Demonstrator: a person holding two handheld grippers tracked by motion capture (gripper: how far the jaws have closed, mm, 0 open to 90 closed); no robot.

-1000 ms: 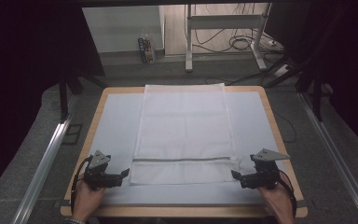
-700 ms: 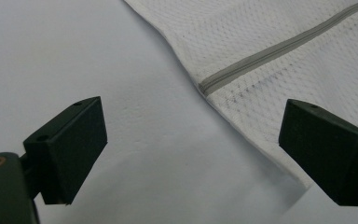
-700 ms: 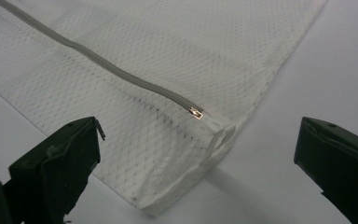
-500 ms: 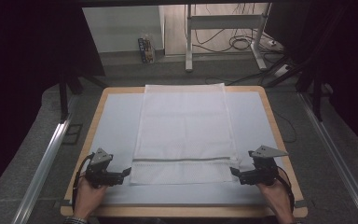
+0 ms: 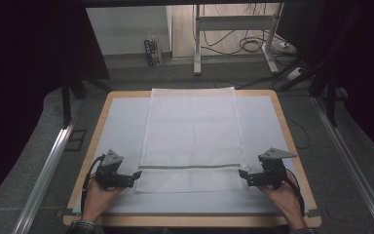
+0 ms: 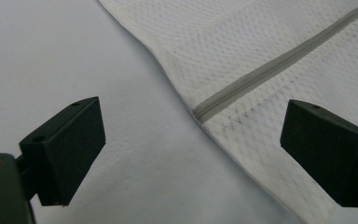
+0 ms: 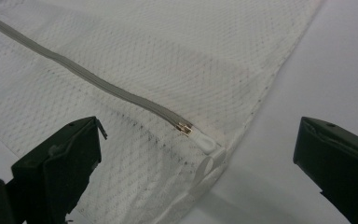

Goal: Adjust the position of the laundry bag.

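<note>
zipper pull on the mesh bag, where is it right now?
The zipper pull sits at the right end of the grey zipper, by the mesh bag's right edge near the front of the table, between the open jaws of the right gripper.

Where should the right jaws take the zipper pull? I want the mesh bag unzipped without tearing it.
Grip the small white pull tab at the zipper's end, near the mesh bag's right edge. It lies flat, pointing toward that edge, so the open right gripper should probably come in low from the table's right side.
</note>
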